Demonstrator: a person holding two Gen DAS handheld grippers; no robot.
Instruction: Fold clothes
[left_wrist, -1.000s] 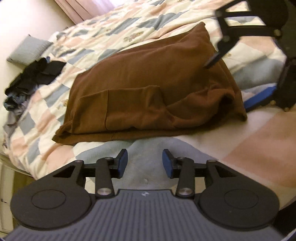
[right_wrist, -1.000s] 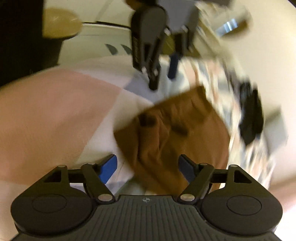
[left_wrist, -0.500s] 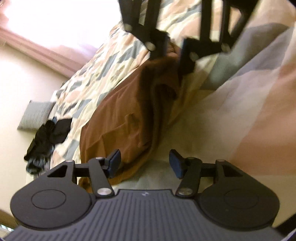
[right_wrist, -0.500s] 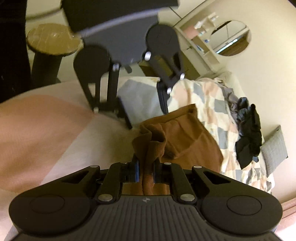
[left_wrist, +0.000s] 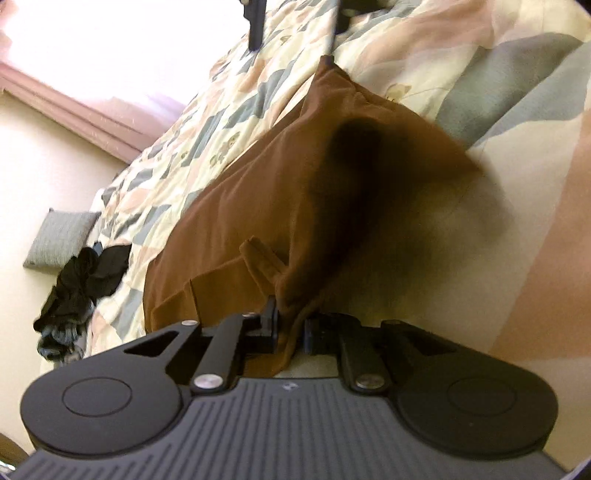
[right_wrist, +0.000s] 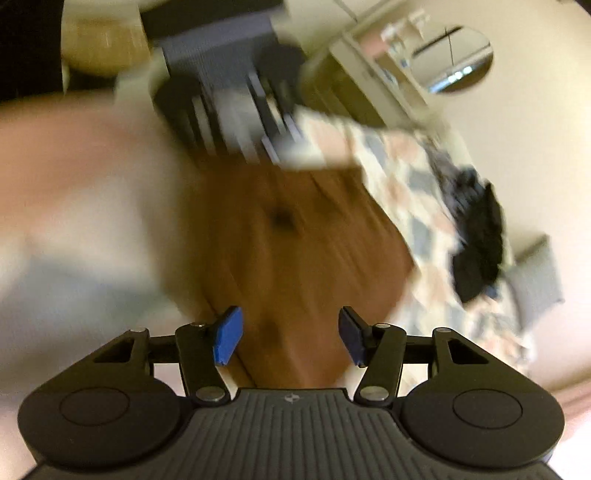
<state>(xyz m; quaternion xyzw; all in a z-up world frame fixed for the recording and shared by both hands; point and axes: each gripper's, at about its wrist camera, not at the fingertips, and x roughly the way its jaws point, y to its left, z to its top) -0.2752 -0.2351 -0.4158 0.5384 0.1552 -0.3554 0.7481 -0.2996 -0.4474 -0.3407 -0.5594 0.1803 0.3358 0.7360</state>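
Left tongs pinch brown garment; right tongs spread

Left tongs (left_wrist: 291, 328) clamp a bunched edge of the garment (left_wrist: 258, 206), which lies on the bed (left_wrist: 517, 206). Right tongs (right_wrist: 290, 334) gape above it; black clothes (left_wrist: 81, 280) sit at nine o'clock.

Garment (left_wrist: 280, 206) spread on the quilt (left_wrist: 424, 55) — clothes heap (left_wrist: 81, 280) left, pillow (left_wrist: 61, 238) behind it
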